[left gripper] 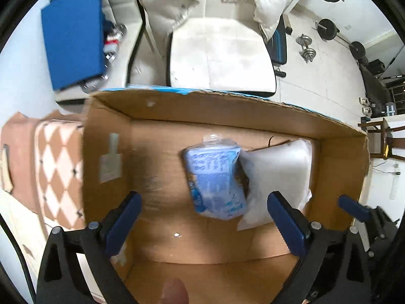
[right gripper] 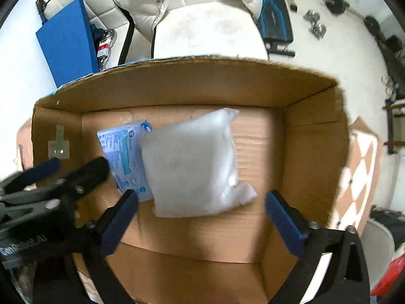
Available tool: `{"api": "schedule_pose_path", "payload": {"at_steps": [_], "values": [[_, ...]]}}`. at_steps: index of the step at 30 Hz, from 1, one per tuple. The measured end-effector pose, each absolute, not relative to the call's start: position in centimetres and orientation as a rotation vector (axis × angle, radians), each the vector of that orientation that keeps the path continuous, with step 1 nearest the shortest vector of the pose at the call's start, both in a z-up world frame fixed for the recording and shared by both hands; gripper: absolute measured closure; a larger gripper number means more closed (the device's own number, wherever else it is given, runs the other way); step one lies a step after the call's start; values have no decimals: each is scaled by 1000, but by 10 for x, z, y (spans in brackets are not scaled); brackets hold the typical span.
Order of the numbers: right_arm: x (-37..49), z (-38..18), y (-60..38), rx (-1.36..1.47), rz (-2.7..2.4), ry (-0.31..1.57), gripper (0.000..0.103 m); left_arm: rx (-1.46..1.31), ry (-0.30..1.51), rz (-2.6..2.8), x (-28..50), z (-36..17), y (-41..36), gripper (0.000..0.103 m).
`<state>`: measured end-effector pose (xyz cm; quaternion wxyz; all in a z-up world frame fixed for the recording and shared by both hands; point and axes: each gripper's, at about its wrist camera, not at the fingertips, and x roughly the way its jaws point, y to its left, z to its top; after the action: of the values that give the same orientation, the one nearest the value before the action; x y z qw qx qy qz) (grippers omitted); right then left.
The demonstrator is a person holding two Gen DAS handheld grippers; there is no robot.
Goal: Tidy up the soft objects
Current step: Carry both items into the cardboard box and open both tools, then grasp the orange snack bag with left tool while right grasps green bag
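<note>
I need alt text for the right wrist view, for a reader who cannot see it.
An open cardboard box holds a white pillow-like pack partly overlapping a blue printed pack. The right hand-held gripper is open above them, and the left hand-held gripper enters from the left.

Inside the cardboard box (right gripper: 314, 139), the tissue pack (right gripper: 124, 152) is laid left of the pillow bag (right gripper: 189, 162), touching it; a chair (right gripper: 210, 30) is placed behind the box.

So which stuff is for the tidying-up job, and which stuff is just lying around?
For the job:
- cardboard box
- blue printed soft pack
- white soft bag
- left gripper, open
- right gripper, open

Just lying about:
- white puffy jacket
- blue board
- dumbbells
- white chair
</note>
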<state>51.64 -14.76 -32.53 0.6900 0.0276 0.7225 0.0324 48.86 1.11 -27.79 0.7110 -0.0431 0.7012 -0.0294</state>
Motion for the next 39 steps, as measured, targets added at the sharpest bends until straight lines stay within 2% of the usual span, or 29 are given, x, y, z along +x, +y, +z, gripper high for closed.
{"api": "schedule_pose_path", "payload": {"at_steps": [7, 17, 22, 28, 30, 31, 38, 39], "values": [[481, -279, -138, -28, 47, 1492, 0, -49, 1450, -47, 439, -230, 29, 1], [384, -206, -141, 72, 92, 1370, 0, -17, 1316, -69, 369, -176, 45, 1], [324, -192, -136, 140, 86, 1355, 0, 14, 1303, -15, 307, -169, 71, 1], [256, -235, -119, 295, 140, 1502, 0, 154, 1422, 59, 248, -248, 103, 2], [242, -258, -111, 347, 164, 1563, 0, 190, 1480, 53, 240, -284, 109, 10], [234, -270, -104, 347, 163, 1583, 0, 212, 1515, 51, 239, -303, 110, 10], [229, -316, -81, 386, 129, 1648, 0, 264, 1653, -18, 234, -387, 103, 10], [229, -325, -77, 396, 122, 1664, 0, 273, 1660, -18, 234, -394, 102, 13]]}}
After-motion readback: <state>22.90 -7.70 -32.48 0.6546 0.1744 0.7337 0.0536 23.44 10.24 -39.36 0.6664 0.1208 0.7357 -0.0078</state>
